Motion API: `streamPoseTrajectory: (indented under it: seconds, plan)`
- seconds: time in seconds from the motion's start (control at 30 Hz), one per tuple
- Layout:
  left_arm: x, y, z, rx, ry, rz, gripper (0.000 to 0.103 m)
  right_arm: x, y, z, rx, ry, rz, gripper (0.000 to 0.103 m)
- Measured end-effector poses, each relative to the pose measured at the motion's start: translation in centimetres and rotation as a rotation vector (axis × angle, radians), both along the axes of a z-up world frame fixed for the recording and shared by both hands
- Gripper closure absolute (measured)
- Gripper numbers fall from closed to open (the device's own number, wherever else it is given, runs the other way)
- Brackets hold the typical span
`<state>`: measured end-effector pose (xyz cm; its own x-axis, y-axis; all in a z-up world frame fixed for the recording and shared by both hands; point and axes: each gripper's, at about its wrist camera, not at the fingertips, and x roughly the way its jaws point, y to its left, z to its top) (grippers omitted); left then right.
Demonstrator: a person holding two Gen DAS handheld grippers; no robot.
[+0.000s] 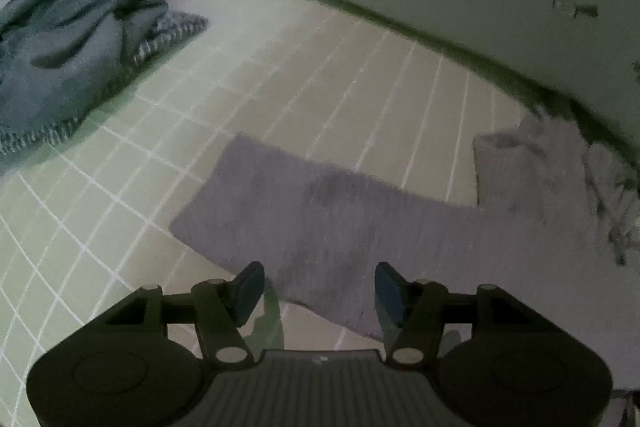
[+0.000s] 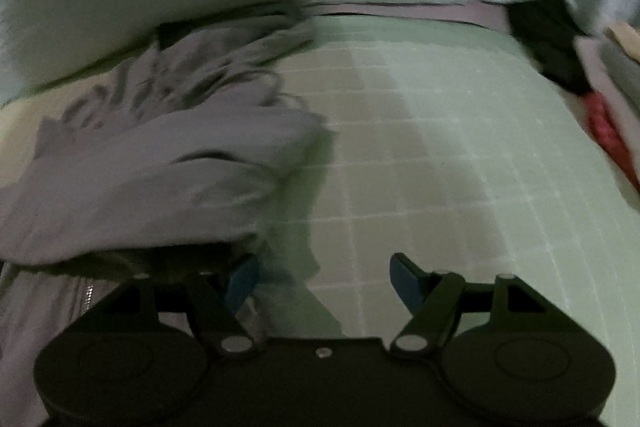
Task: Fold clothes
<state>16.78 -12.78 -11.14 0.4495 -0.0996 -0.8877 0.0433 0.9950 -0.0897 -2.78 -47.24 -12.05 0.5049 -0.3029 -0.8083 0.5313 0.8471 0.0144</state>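
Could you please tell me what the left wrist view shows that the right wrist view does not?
Only the left wrist view shows the teal pile at far left and a grey sleeve lying flat ahead of the open left gripper. Only the right wrist view shows the zipper, a black object and the open right gripper. Both show the grey garment on the green grid mat.

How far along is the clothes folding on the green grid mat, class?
Done: nothing looks finished. In hand: the grey garment is partly spread, one sleeve flat on the green grid mat, but its body is bunched. Both the left claw and right claw are open, holding nothing. Left: folding the grey garment, then the crumpled teal pile.
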Motion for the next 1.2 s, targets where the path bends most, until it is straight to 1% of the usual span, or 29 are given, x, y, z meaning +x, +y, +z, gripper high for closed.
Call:
streamPoseTrajectory:
  seconds: [0.1,0.17,0.33,0.47,0.5,0.6,0.63,0.67,0.7,0.73,0.8,0.87,0.9,0.97,1.0,1.07,1.1,1.13,1.2]
  plan:
    - [0.0,0.1,-0.8,0.009,0.025,0.0,0.041,1.1,0.4,0.0,-0.016,0.002,0.03,0.029]
    - [0.1,0.2,-1.2,0.012,0.04,0.006,0.041,1.1,0.7,0.4,-0.027,-0.013,0.037,0.029]
    - [0.0,0.1,-1.4,0.022,0.035,-0.001,0.036,0.3,0.9,1.0,-0.017,-0.037,0.023,0.029]
    - [0.1,-0.2,-1.4,0.033,0.035,-0.007,0.032,-0.3,1.5,1.5,-0.008,-0.068,0.044,0.029]
    - [0.1,-0.3,-1.5,0.036,0.035,-0.009,0.032,-0.2,1.7,1.5,-0.013,-0.065,0.053,0.029]
    - [0.2,-0.6,-1.6,0.048,0.037,-0.019,0.028,0.9,1.5,0.7,-0.05,-0.003,0.051,0.029]
    - [0.2,-0.6,-1.6,0.052,0.037,-0.022,0.028,1.2,1.2,0.5,-0.064,0.005,0.04,0.029]
    - [0.2,-0.6,-1.7,0.053,0.035,-0.023,0.028,1.2,0.8,0.4,-0.082,0.001,0.018,0.032]
    - [0.2,-0.5,-1.7,0.053,0.033,-0.02,0.028,1.1,0.4,0.4,-0.1,-0.004,-0.008,0.046]
    - [0.2,-0.4,-1.7,0.051,0.03,-0.018,0.027,0.5,-0.2,0.8,-0.112,-0.015,-0.047,0.049]
    - [0.2,-0.3,-1.8,0.047,0.025,-0.016,0.025,-0.8,-1.4,1.1,-0.118,-0.029,-0.119,0.047]
    - [0.2,-0.4,-1.8,0.055,0.023,-0.021,0.025,-1.6,-2.2,0.2,-0.112,0.022,-0.172,0.045]
    - [0.2,-0.5,-1.9,0.06,0.024,-0.022,0.025,-2.0,-2.5,-0.4,-0.107,0.053,-0.194,0.05]
    - [0.2,-0.5,-1.9,0.065,0.029,-0.018,0.025,-2.8,-2.9,-0.8,-0.122,0.082,-0.252,0.047]
    - [0.3,-0.3,-1.8,0.059,0.035,-0.007,0.025,-3.1,-3.0,-0.5,-0.115,0.071,-0.26,0.046]
    - [0.3,0.3,-1.6,0.044,0.038,0.02,0.025,-3.8,-3.1,0.0,-0.102,0.049,-0.275,0.038]
    - [0.3,0.7,-1.5,0.036,0.037,0.034,0.025,-4.1,-3.2,0.2,-0.097,0.038,-0.283,0.027]
    - [0.2,1.0,-1.4,0.034,0.033,0.044,0.025,-4.2,-3.2,0.4,-0.102,0.027,-0.286,0.023]
    - [0.2,1.4,-1.2,0.048,0.02,0.052,0.024,-4.1,-3.0,0.5,-0.107,0.022,-0.275,0.021]
